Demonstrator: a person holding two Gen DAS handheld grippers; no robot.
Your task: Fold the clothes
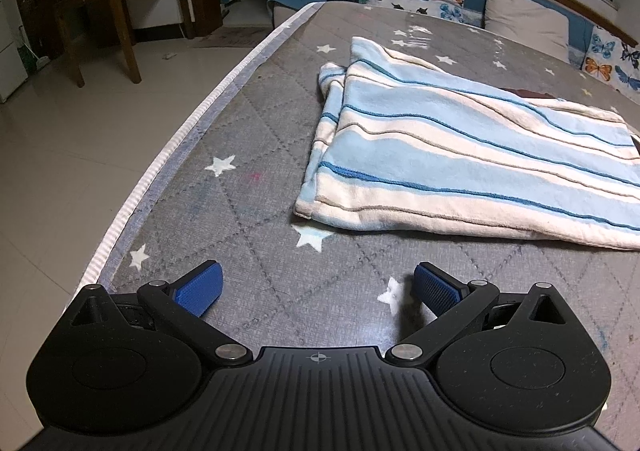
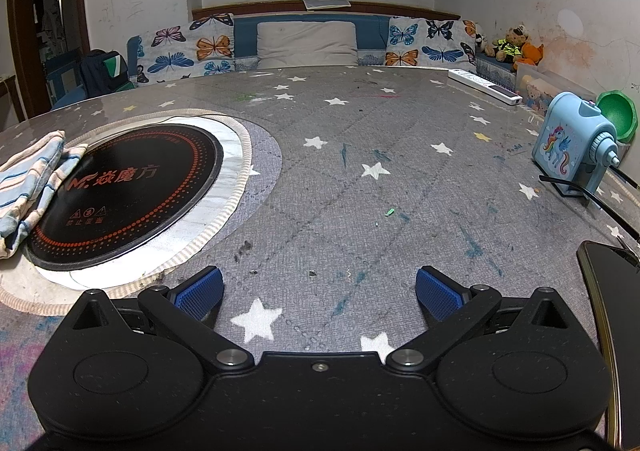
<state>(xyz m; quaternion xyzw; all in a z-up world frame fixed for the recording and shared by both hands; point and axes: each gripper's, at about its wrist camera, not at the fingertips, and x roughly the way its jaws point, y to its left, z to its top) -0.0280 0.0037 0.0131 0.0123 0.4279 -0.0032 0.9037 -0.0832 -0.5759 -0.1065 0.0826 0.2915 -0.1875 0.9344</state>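
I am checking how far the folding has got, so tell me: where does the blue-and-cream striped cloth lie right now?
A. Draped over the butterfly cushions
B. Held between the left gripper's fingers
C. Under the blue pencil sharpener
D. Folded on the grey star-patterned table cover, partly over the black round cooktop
D: the blue-and-cream striped cloth lies folded on the grey star-patterned table cover, its edge overlapping the black round cooktop, while both grippers are open and hold nothing.

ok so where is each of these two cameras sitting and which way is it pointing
Left wrist: on the left gripper, low over the table, facing the striped cloth; its own open blue-padded fingers show.
Right wrist: on the right gripper, facing across the table to the sofa and window; open fingers show, with the induction cooktop on the left.
Shared: the cloth, the star-print table cover, the butterfly cushions.
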